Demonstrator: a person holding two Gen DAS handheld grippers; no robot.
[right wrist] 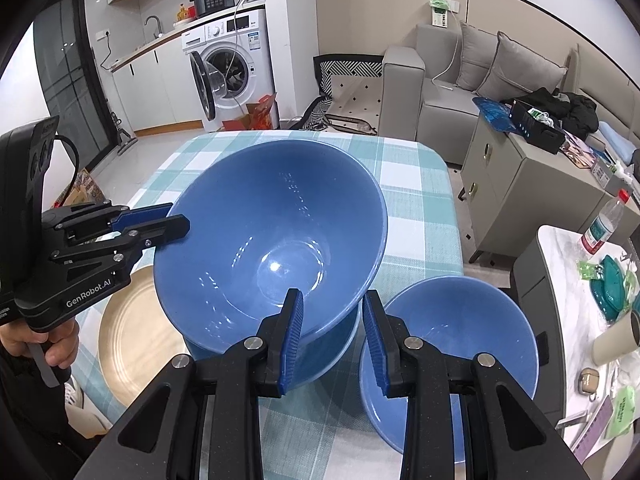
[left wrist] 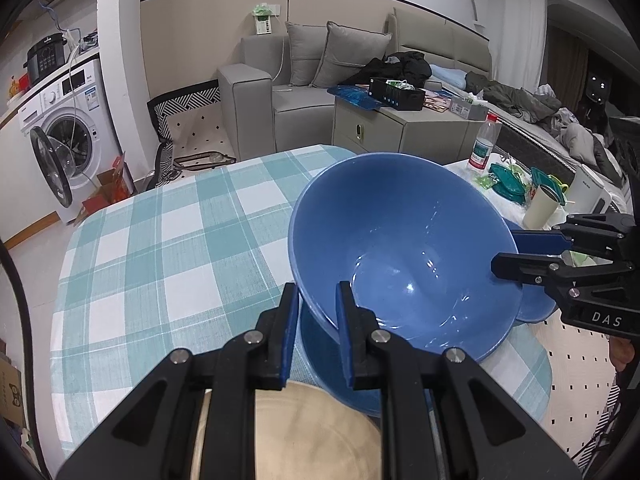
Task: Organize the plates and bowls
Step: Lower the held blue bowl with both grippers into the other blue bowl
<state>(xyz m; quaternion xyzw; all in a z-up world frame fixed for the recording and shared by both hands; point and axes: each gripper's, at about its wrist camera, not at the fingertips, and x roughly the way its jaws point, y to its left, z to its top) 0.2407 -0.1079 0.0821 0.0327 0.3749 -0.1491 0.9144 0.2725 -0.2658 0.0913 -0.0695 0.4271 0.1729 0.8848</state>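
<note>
Large blue bowl (right wrist: 272,240): tilted, held above a blue plate (right wrist: 320,354) near the counter (left wrist: 160,240) middle, its rim pinched on one side by the left tool (left wrist: 316,320), pressed nearly together on it, and on the opposite side by the right tool (right wrist: 334,326), one finger inside the rim and one outside. Small blue bowl (right wrist: 460,344): on the counter just beside the plate, toward the right edge. Beige plate (right wrist: 136,332): flat on the counter toward the near left edge, beside the blue plate.
</note>
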